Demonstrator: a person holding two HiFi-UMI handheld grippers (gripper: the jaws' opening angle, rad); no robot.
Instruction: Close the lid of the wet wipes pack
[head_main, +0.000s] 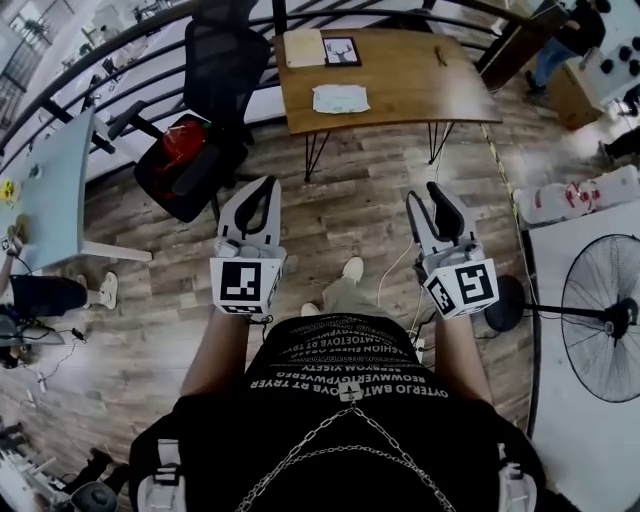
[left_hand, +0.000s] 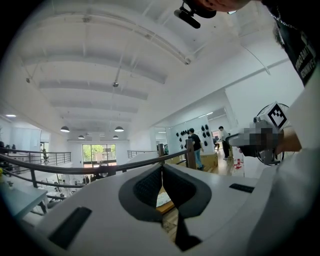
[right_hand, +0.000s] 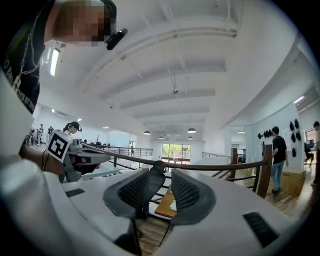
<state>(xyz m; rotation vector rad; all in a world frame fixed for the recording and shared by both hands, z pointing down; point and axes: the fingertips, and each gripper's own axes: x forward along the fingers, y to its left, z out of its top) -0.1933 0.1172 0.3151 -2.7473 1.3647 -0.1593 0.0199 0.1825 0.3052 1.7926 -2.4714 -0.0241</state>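
Note:
The wet wipes pack (head_main: 340, 98), pale with a greenish top, lies flat on the wooden table (head_main: 420, 80) well ahead of me. It is too small to tell how its lid stands. Both grippers are held level at waist height over the floor, short of the table. My left gripper (head_main: 268, 183) has its fingertips touching and nothing between them. My right gripper (head_main: 422, 192) has its jaws apart and empty. In the left gripper view the pads (left_hand: 150, 187) meet at the tip. In the right gripper view a gap between the pads (right_hand: 135, 190) shows part of the table (right_hand: 165, 204).
On the table also lie a framed picture (head_main: 342, 50) and a pale notebook (head_main: 304, 47). A black office chair (head_main: 200, 130) with a red item stands left of the table. There is a floor fan (head_main: 603, 318) at the right and a light blue desk (head_main: 55, 190) at the left. A railing runs behind the table.

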